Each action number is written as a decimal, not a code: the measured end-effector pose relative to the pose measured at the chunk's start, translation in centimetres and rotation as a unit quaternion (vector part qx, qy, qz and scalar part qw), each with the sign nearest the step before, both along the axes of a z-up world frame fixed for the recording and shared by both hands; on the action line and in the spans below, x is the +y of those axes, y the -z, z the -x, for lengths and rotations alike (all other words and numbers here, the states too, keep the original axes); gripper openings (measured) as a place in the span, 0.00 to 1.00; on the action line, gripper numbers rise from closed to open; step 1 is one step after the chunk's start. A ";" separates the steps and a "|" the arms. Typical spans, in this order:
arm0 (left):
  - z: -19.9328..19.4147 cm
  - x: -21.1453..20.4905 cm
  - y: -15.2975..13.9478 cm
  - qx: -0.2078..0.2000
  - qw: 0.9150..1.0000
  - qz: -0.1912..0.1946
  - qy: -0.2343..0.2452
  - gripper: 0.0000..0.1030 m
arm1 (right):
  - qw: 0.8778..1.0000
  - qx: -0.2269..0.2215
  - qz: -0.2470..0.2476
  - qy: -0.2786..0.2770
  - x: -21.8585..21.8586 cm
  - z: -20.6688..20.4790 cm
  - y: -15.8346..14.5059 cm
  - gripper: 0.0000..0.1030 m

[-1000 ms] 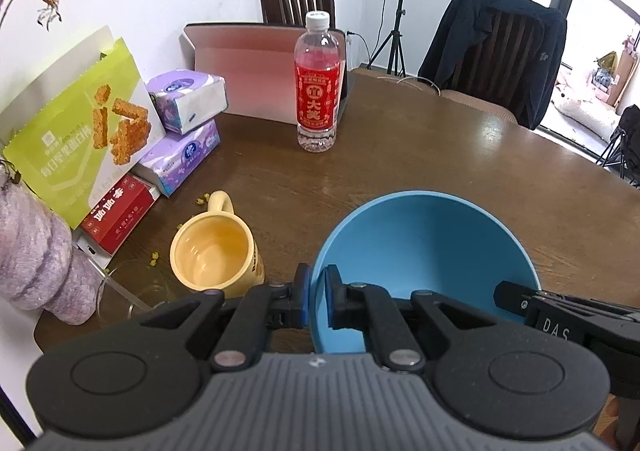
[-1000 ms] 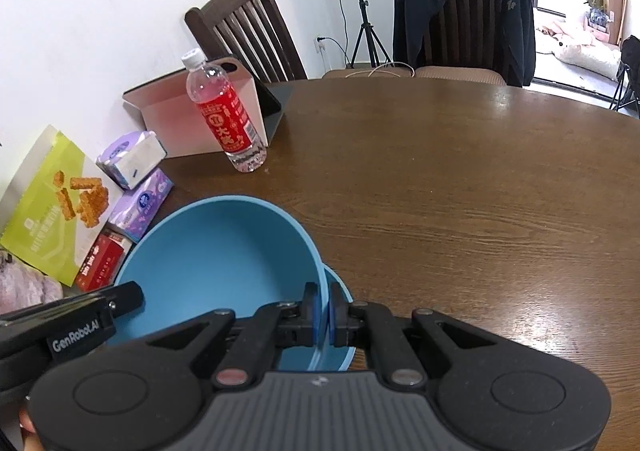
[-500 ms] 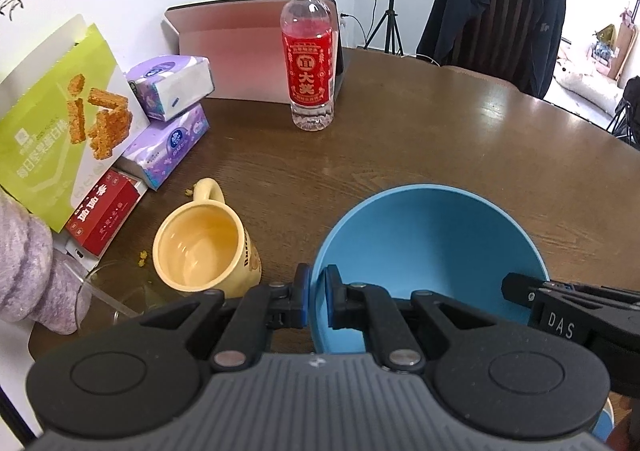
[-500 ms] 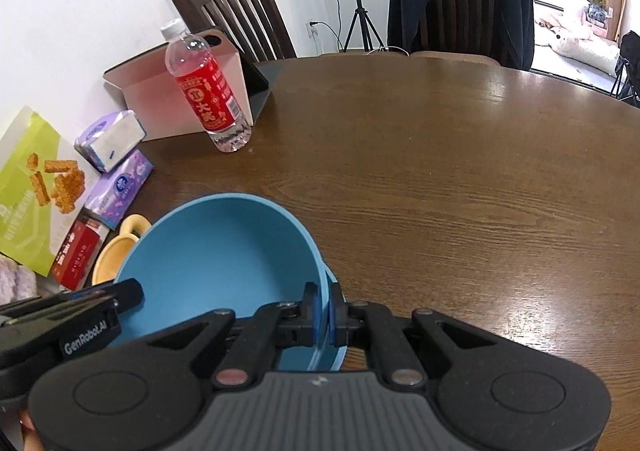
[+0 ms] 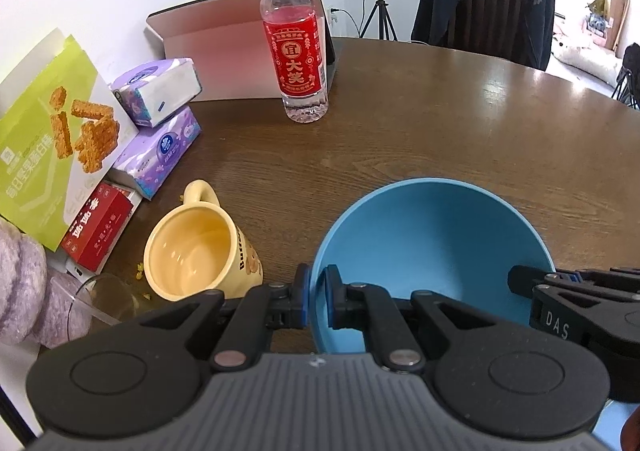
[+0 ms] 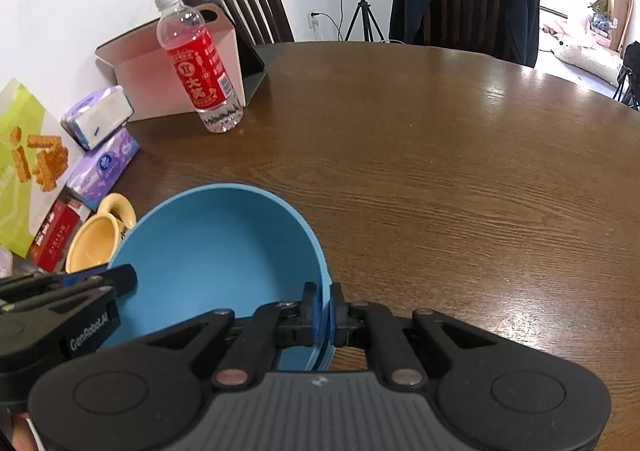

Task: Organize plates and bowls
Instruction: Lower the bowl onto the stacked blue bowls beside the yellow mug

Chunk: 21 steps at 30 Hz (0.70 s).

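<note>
A blue bowl (image 5: 432, 251) sits low over the brown round table (image 5: 500, 123), held from both sides. My left gripper (image 5: 316, 299) is shut on the bowl's left rim, with the rim pinched between its pads. My right gripper (image 6: 325, 311) is shut on the opposite rim of the bowl (image 6: 216, 259). Each gripper shows in the other's view: the right gripper (image 5: 516, 279) at the bowl's right edge, the left gripper (image 6: 128, 277) at its left edge. A paler blue edge (image 6: 325, 355) peeks out under the bowl; I cannot tell what it belongs to.
Close to the bowl's left stands a yellow mug (image 5: 196, 251), with a glass (image 5: 100, 303) beside it. Further left lie a red box (image 5: 96, 229), purple tissue packs (image 5: 160, 91) and a green snack box (image 5: 52, 139). A red-label bottle (image 5: 294, 43) stands at the back.
Both grippers have sunk toward the table with the bowl held between them. The mug, boxes and bottle now look nearer. Both grips are unchanged.
</note>
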<state>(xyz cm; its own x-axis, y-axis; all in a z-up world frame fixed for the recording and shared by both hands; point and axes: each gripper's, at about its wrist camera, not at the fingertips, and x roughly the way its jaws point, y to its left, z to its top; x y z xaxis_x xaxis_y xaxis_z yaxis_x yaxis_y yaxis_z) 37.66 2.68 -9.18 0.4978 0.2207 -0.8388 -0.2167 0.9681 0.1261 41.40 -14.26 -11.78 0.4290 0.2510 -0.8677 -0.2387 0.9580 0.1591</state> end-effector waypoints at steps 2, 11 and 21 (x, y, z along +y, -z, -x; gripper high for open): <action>0.0 -0.1 0.2 0.000 1.000 -0.002 0.004 0.08 | 1.000 0.000 0.003 0.001 0.1 0.1 0.4 0.06; 0.1 -0.2 1.0 0.004 1.000 -0.013 0.008 0.09 | 1.000 -0.012 0.010 -0.014 0.2 0.2 0.4 0.06; 0.5 0.5 0.1 -0.006 1.000 -0.001 -0.003 0.11 | 1.000 -0.017 -0.004 -0.015 -0.7 0.1 -0.6 0.18</action>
